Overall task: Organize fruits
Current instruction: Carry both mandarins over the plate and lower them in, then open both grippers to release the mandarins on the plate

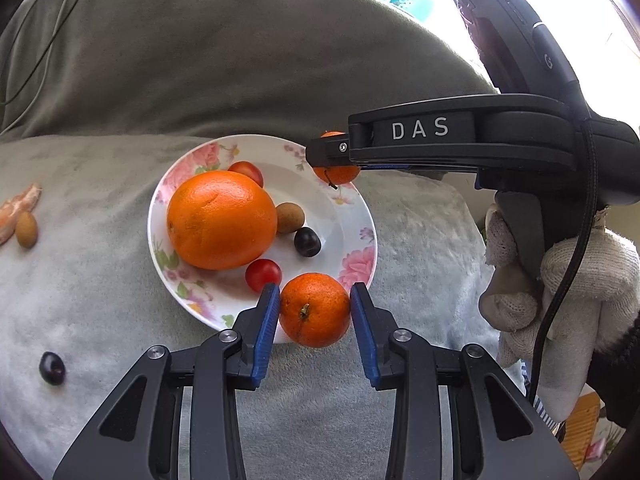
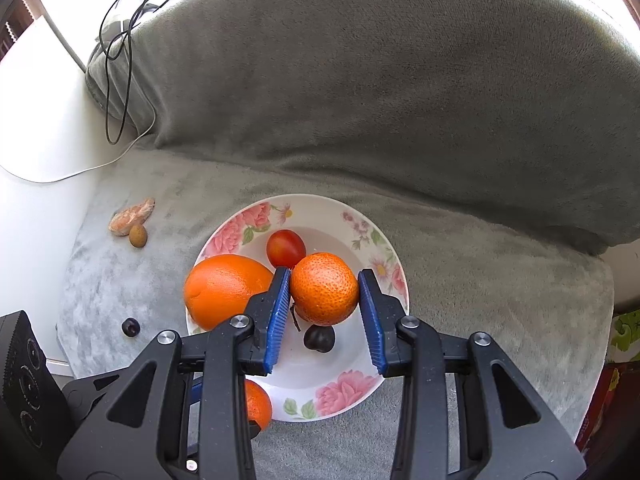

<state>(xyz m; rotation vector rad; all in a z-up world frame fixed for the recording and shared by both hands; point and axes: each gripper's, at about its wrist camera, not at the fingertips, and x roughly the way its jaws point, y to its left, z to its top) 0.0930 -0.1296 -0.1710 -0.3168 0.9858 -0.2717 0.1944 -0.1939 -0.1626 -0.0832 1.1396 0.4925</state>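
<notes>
A floral plate (image 1: 360, 216) (image 2: 360, 384) sits on a grey plush seat. It holds a big orange (image 1: 222, 220) (image 2: 224, 288), two cherry tomatoes (image 1: 263, 274) (image 1: 246, 172), a brown longan (image 1: 290, 218) and a dark grape (image 1: 307, 242) (image 2: 319, 338). My left gripper (image 1: 315, 304) is shut on a tangerine (image 1: 315, 310) over the plate's near rim. My right gripper (image 2: 324, 292) is shut on another tangerine (image 2: 324, 288) above the plate; it shows in the left wrist view (image 1: 338, 174) under the gripper body.
Off the plate on the seat lie a peeled tangerine piece (image 1: 20, 210) (image 2: 134, 216), a longan (image 1: 27, 230) (image 2: 138, 236) and a dark grape (image 1: 52, 368) (image 2: 130, 327). A grey backrest (image 2: 380, 80) rises behind. Cables (image 2: 120, 60) hang at the left.
</notes>
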